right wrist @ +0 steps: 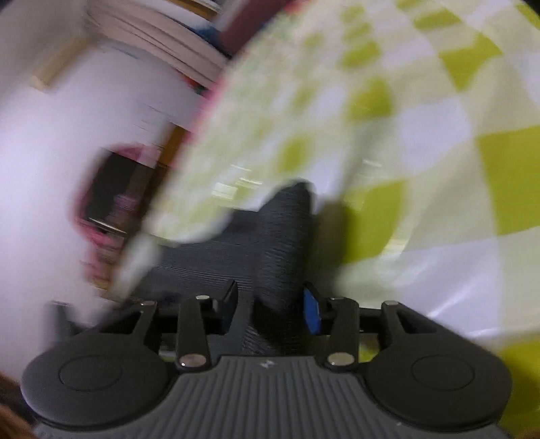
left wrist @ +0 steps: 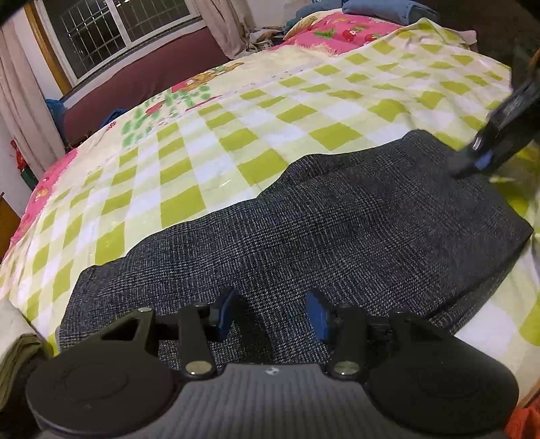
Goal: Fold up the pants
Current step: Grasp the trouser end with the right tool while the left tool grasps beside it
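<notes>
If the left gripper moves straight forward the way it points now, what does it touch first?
Most likely the grey pants: the left gripper points down at the fabric lying right ahead of its open fingers, though depth is uncertain.

Home bedroom: bed (left wrist: 270, 111) with checked sheet, curtained window (left wrist: 118, 27).

Pants (left wrist: 337, 229): dark grey, fine glen-check weave. Bedsheet (left wrist: 209, 158): lime-green and white checks, pink strawberry-print border. Gripper pads (left wrist: 319, 315): blue. Window ledge (left wrist: 141, 77): maroon.
</notes>
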### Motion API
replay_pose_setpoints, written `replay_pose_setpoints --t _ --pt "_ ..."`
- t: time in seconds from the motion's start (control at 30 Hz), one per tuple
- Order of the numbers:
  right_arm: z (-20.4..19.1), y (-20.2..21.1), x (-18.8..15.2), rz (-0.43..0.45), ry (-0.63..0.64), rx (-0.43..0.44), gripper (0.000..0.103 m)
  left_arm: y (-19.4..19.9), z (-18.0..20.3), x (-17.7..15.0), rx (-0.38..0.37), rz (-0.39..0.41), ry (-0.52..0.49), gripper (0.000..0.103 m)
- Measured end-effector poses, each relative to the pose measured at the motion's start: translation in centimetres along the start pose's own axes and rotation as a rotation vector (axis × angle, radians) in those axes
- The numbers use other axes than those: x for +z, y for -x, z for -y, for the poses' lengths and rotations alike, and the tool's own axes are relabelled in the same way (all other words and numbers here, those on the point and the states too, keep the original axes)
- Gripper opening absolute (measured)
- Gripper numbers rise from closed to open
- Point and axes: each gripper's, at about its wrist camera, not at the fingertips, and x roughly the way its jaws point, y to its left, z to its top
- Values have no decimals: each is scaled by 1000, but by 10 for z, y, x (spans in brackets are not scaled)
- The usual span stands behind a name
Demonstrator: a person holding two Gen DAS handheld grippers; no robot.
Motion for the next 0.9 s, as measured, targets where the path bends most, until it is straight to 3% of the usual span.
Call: replay_pose_setpoints --t 0.13,0.3,0.37,0.43,0.47,0.53,0.6,0.67,0.73,0.83,0.9 --pt "7 -7 12 24 -60 120 40 0 2 -1 2 1 2 59" --pt "16 -23 25 7 -136 160 34 -2 3 1 1 -6 0 59" --pt "3 -5 20 12 -137 189 17 -1 3 1 -1 -8 -9 59" --pt "-14 17 10 34 -71 266 16 -1 2 1 -8 -9 -7 59" --pt "-18 27 3 46 -24 264 16 -2 2 1 -10 -10 -3 59" --pt "-20 21 -3 52 24 175 19 -5 2 2 -12 -11 -2 59" --pt "-1 -14 -6 -37 -57 98 25 -7 6 4 1 -11 -22 59" --pt "4 -31 -13 -38 -135 101 10 -7 12 5 24 -13 -48 59" --pt "-4 -24 -14 -14 -140 69 9 -6 20 7 37 -24 -77 56" --pt "-9 3 -19 43 -160 138 7 -4 34 14 10 -24 -113 53" --pt "-7 17 -22 76 -142 99 7 -4 47 21 -20 -23 -128 52"
